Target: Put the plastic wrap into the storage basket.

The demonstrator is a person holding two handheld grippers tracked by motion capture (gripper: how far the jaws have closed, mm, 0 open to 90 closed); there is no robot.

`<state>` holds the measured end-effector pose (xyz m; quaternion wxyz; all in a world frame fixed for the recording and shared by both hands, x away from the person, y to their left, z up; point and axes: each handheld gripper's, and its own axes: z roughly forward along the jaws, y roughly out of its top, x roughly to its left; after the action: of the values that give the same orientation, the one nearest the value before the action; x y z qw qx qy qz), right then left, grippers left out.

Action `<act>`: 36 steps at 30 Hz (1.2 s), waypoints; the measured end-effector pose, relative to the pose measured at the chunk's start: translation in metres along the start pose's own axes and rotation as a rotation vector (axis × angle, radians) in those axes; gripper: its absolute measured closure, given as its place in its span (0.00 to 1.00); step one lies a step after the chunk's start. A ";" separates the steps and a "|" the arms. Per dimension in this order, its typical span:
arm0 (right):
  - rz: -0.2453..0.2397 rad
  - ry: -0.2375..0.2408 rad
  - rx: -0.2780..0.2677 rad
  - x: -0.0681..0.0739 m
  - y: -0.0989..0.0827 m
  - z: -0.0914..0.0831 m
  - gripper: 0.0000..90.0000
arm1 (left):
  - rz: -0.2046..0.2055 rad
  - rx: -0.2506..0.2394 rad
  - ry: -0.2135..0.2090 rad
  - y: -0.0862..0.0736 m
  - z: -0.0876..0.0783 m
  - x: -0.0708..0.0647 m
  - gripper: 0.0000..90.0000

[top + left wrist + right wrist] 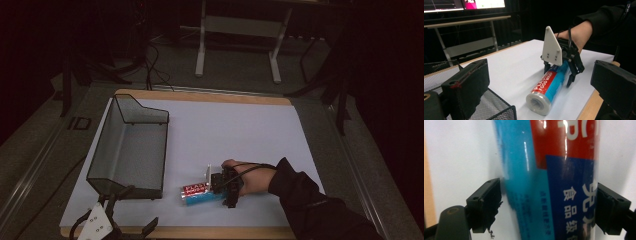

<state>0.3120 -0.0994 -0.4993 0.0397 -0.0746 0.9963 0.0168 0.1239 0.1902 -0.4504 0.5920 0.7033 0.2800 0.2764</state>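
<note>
A roll of plastic food wrap [197, 194] with a red and blue label lies on its side on the white mat, near the front edge. My right gripper [218, 191] comes down over its right end, with a hand and dark sleeve behind it. In the right gripper view the roll [549, 170] lies between the two black pads [486, 205]; the right pad is at its edge and a sliver of mat shows beside the left one. The left gripper view shows the right gripper [559, 75] straddling the roll [547, 85]. My left gripper [136, 209] rests open at the front left corner, holding nothing.
A black wire-mesh basket [165, 150] stands on the left part of the mat, its near corner [496, 102] beside my left gripper. The white mat [240, 130] covers the wooden table. A desk frame [200, 45] stands on the floor beyond.
</note>
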 end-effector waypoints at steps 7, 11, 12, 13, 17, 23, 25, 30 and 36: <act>-0.016 0.013 -0.001 -0.005 -0.003 0.006 0.25 | 0.005 0.006 -0.004 0.000 0.001 0.000 0.03; -0.024 0.035 -0.014 -0.007 -0.004 0.005 0.33 | 0.004 0.007 -0.001 0.000 0.001 0.000 0.03; -0.032 0.027 -0.010 -0.006 -0.003 0.004 0.33 | 0.006 0.007 0.001 0.000 0.001 0.000 0.03; -0.043 0.021 -0.008 -0.005 -0.003 0.004 0.33 | 0.007 0.005 0.002 0.000 0.001 -0.001 0.03; -0.038 0.005 -0.018 -0.003 -0.004 0.003 0.34 | 0.009 0.007 0.005 0.000 0.001 0.000 0.03; -0.004 0.000 -0.027 -0.002 -0.006 -0.003 0.35 | 0.011 0.007 0.006 0.000 0.001 -0.001 0.03; 0.005 0.001 -0.034 -0.003 -0.007 -0.008 0.35 | 0.012 0.007 0.006 0.000 0.001 -0.001 0.03; 0.039 -0.014 -0.052 -0.006 -0.007 -0.017 0.35 | 0.011 0.007 0.009 0.000 0.002 -0.001 0.03; 0.075 -0.044 -0.101 -0.009 -0.008 -0.032 0.35 | 0.013 0.005 0.012 0.000 0.001 -0.001 0.03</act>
<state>0.3196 -0.1071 -0.4668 0.0571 -0.0388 0.9951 0.0701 0.1235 0.1886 -0.4506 0.5868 0.7050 0.2794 0.2838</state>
